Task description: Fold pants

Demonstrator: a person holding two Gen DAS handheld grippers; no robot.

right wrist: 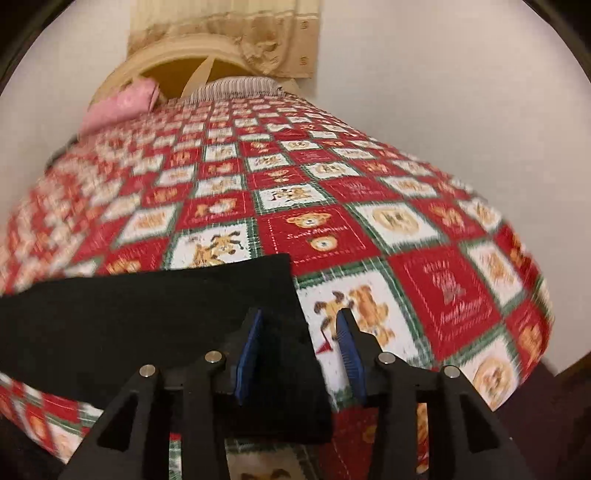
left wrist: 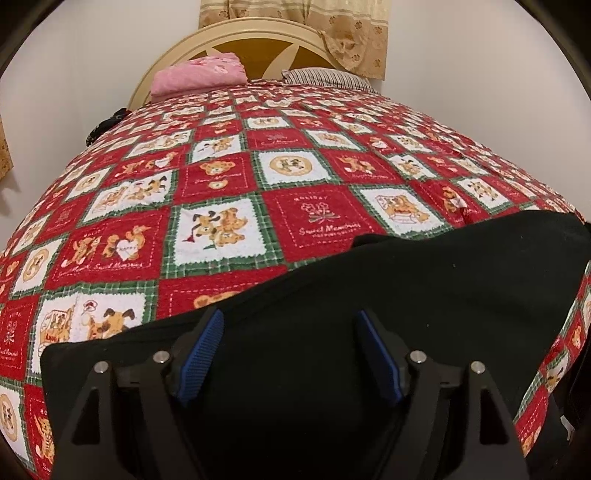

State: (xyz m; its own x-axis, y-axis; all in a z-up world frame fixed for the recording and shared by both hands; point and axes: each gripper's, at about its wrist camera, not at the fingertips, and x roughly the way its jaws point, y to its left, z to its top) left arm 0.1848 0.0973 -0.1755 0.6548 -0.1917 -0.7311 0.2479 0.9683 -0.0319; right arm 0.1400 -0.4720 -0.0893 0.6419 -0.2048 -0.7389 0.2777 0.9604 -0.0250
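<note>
Warm indoor light, fisheye bending (right view motion-blurred)

Black pants (left wrist: 424, 280) under and ahead of your left jaws, no pattern. Your pads (left wrist: 201, 354) are blue on black fingers. Beyond the jaws: quilt (left wrist: 221, 184) in red and white squares, green plaid borders, tan bears and dogs. Far end: pink pillow (left wrist: 199, 75), cream headboard (left wrist: 236, 31).

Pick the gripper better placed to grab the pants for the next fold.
Right, probably. The right gripper is open astride the side edge of the black pants, near a corner. The left gripper is open over the middle of the cloth, with no edge between its fingers.
</note>
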